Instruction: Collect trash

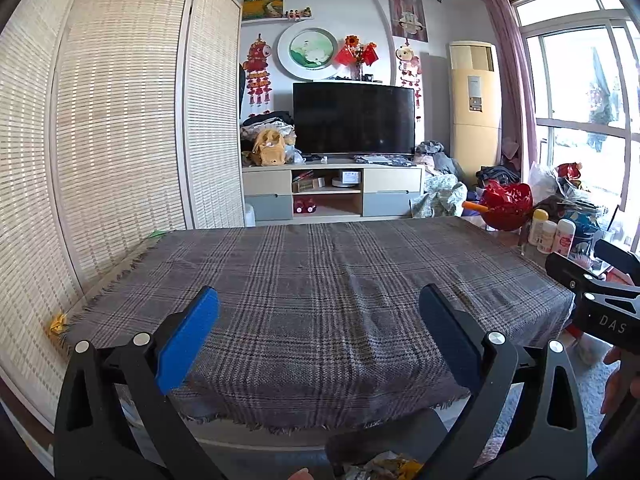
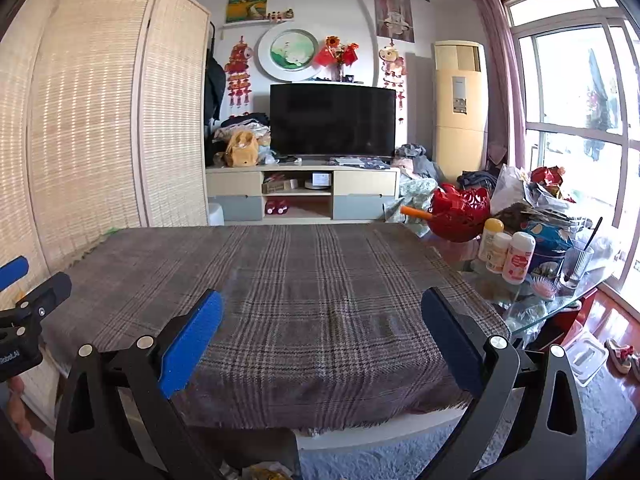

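My left gripper [image 1: 320, 296] hangs open over the near edge of a table under a grey plaid cloth [image 1: 320, 280], with nothing between its blue pads [image 1: 188, 340]. My right gripper [image 2: 322, 298] is open and empty over the same cloth [image 2: 280, 280], to the right of the left one. Each shows at the other view's edge: right gripper [image 1: 588, 266], left gripper [image 2: 32, 280]. Crumpled yellow and white wrappers [image 1: 384, 466] lie in a dark container [image 1: 360, 436] below the table's front edge, and show again as wrappers [image 2: 264, 470]. A small yellow scrap [image 1: 58, 322] sits at the cloth's left edge.
A woven folding screen [image 1: 120, 120] stands close along the left. To the right, a glass table [image 2: 532, 308] holds a red basket [image 2: 460, 212], bottles [image 2: 516, 256] and a glass cup [image 2: 576, 260]. A TV [image 1: 354, 118] on a stand is behind. Pale carpet [image 2: 400, 460] covers the floor.
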A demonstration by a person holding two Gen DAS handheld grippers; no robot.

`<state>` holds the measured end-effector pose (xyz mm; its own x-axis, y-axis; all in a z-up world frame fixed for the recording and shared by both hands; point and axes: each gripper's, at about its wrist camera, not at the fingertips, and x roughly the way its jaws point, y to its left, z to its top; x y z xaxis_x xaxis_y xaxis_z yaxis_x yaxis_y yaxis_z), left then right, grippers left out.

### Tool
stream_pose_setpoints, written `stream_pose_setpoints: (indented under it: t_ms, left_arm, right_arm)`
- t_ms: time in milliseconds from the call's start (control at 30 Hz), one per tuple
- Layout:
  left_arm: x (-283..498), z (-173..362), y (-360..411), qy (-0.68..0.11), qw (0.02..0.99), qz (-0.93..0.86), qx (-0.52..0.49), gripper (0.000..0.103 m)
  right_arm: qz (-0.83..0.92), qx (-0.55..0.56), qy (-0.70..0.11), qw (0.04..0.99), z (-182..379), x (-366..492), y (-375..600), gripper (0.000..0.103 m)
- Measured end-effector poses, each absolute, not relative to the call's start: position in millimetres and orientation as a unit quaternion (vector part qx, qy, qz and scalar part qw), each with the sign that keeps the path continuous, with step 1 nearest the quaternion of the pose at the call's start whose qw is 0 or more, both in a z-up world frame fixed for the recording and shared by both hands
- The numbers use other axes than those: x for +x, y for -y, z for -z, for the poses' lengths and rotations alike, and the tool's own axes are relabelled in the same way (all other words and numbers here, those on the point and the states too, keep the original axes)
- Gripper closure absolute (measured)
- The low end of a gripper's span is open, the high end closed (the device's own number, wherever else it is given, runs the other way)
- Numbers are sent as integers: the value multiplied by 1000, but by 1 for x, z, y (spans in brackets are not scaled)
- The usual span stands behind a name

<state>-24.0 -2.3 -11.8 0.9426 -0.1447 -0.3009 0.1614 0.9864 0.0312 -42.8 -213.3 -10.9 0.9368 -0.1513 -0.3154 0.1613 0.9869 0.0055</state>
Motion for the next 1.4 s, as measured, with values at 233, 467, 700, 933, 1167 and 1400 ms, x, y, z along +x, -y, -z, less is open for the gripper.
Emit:
stream_pose_setpoints:
  t_ms: [233,467,700,933,1167,1400]
  left_arm:
    - [-25,11,2,-148,986,77,27,8]
    - [-25,11,1,-148,986,76,27,8]
    - [-27,11,2,-146,985,80,31,8]
    - [-25,11,-1,-148,986,75,29,8]
    - [-25,11,0,-148,986,74,31,8]
    - [-25,11,1,-147,986,73,32,8]
  right_arm:
    - [78,18,-162,984,11,-43,212,3]
    - [77,19,-161,984,10,-42,212,3]
    - [78,23,-162,983,12,-40,208,3]
    - [74,30,-167,983,15,-38,204,3]
    - [71,33,-168,983,17,-36,203,3]
    - [72,36,-167,983,18,-37,204,3]
